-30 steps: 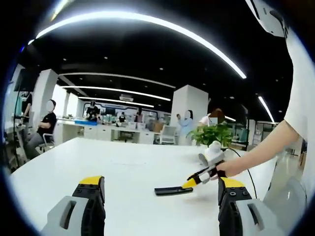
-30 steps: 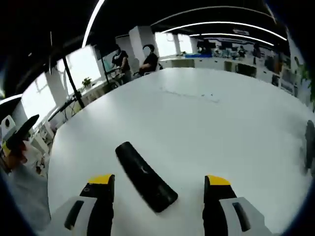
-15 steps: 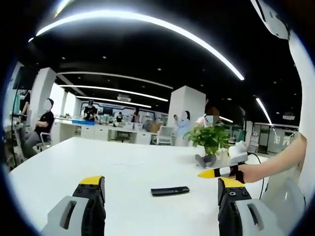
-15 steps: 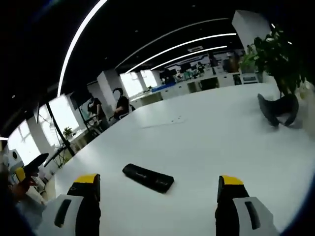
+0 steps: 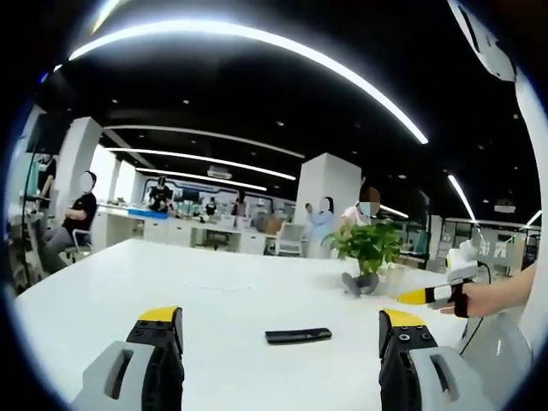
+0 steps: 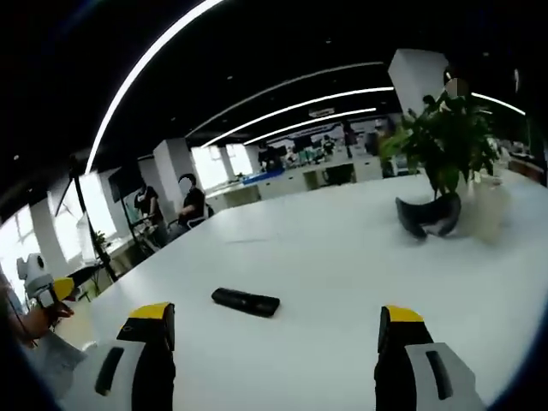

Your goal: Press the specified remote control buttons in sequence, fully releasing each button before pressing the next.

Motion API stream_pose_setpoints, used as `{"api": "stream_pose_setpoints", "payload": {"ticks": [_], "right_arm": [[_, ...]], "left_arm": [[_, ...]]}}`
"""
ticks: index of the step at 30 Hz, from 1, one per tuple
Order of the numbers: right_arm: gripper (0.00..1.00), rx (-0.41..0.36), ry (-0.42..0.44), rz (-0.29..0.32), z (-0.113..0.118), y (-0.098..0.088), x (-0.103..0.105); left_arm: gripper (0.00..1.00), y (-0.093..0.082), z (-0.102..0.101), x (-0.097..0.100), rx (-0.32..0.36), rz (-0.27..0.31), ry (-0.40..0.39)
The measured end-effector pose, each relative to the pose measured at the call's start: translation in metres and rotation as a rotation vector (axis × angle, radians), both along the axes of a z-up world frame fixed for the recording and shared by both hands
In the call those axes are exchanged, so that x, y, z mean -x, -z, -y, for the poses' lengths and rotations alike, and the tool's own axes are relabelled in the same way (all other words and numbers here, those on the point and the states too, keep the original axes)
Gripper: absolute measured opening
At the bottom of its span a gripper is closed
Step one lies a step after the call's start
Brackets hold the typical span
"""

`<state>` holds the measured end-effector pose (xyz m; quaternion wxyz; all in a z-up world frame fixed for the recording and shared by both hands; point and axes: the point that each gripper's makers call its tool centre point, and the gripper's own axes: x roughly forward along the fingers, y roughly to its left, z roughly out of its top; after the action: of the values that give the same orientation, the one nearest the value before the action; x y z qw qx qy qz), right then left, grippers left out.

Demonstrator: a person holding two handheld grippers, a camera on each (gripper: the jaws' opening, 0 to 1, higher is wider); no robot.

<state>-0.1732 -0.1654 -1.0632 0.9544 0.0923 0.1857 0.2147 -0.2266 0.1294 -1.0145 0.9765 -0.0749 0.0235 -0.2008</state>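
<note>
remote control [image 5: 298,336] lies flat out on the white desk [image 5: 214,291], well in from its edges, touched by neither tong. our left gripper [image 5: 278,342] and right gripper [image 6: 278,342] both stand spread and empty, held back above the near edge. we judge no press is under way; next, one jaw tip must come down on the called button. beyond sits a potted plant [image 6: 441,141].

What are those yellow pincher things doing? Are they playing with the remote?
A person holds a gripper in each hand above a white table. The black remote control lies flat on it, untouched. The left gripper and the right gripper are both open and point toward the remote without touching it. A potted plant stands further back.
</note>
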Motion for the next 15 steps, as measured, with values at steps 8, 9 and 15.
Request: {"api": "stream_pose_setpoints", "payload": {"ticks": [8, 9, 15], "right_arm": [[0.99, 0.043, 0.06, 0.038, 0.014, -0.015, 0.025], [0.99, 0.061, 0.06, 0.041, 0.014, -0.015, 0.03], [0.99, 0.124, 0.065, 0.059, 0.016, -0.018, 0.045]], "left_arm": [[0.99, 0.008, -0.016, -0.002, 0.016, 0.005, -0.01], [0.99, 0.007, -0.015, -0.001, 0.015, 0.006, -0.01], [0.98, 0.006, -0.014, -0.002, 0.015, 0.008, -0.02]]}}
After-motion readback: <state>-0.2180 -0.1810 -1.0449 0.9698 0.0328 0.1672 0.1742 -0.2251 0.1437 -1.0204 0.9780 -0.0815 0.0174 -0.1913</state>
